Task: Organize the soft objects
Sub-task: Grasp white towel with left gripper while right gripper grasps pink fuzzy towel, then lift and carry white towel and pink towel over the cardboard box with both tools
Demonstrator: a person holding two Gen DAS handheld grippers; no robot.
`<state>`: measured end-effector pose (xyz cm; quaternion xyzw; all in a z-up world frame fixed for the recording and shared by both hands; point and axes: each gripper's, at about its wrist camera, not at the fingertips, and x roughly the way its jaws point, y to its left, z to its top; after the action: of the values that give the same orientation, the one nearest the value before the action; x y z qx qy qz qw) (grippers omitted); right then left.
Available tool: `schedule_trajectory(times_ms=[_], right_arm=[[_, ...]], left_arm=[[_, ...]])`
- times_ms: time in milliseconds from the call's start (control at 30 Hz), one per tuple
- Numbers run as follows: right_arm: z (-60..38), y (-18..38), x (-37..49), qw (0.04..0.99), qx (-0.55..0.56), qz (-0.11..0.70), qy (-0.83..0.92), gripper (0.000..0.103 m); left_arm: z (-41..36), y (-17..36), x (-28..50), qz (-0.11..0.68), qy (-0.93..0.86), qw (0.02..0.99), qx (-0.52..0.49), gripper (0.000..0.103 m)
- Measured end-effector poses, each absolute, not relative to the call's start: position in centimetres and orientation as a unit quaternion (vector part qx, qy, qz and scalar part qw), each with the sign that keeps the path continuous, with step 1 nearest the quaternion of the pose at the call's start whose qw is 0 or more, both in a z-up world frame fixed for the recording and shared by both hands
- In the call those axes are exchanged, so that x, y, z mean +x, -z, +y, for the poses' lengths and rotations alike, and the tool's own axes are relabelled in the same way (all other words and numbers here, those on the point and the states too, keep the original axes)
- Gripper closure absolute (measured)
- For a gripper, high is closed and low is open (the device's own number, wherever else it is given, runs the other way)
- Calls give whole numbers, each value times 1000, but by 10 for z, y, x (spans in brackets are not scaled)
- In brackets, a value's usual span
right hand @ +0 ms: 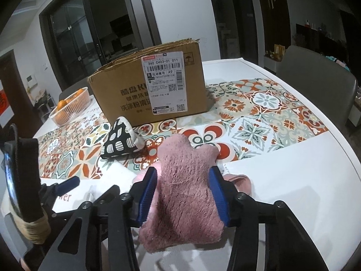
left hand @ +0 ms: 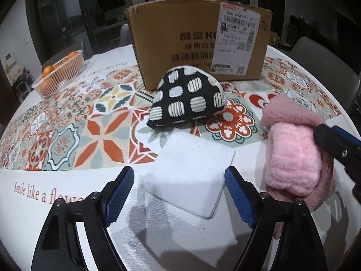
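Observation:
A fluffy pink towel lies bunched on the table, and my right gripper is shut on it, blue pads pressed into both sides. It also shows in the left wrist view, right of a folded white cloth. My left gripper is open and empty, its fingers straddling the near edge of the white cloth. A black pouch with white patches lies behind the cloth; it also shows in the right wrist view. An open cardboard box stands behind the pouch.
An orange plastic basket with oranges sits at the far left of the table. A patterned tile-print runner covers the white table. A grey chair stands at the far right edge.

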<state>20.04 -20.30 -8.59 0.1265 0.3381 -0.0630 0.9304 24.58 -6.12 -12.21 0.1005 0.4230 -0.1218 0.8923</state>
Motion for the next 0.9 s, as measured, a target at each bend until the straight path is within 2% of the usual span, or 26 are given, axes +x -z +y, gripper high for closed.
schedule_trajectory(times_ms=[267, 367, 467, 633, 700, 900], right_arm=[[-205, 88, 199, 929, 131, 339, 60, 74], [-205, 86, 196, 931, 131, 337, 60, 79], [-204, 85, 195, 931, 126, 336, 59, 89], [-203, 84, 194, 931, 119, 339, 60, 94], [-203, 83, 193, 932, 117, 339, 59, 94], [-203, 73, 186, 938, 115, 324, 54, 95]], left_arm=[[-65, 133, 244, 438, 135, 884, 96, 35], [-65, 133, 243, 438, 144, 883, 88, 44], [-65, 133, 241, 435, 144, 885, 87, 57], [-64, 131, 240, 430, 139, 888, 88, 90], [-63, 130, 239, 433, 143, 886, 82, 94], [-60, 112, 230, 421, 139, 894, 65, 94]])
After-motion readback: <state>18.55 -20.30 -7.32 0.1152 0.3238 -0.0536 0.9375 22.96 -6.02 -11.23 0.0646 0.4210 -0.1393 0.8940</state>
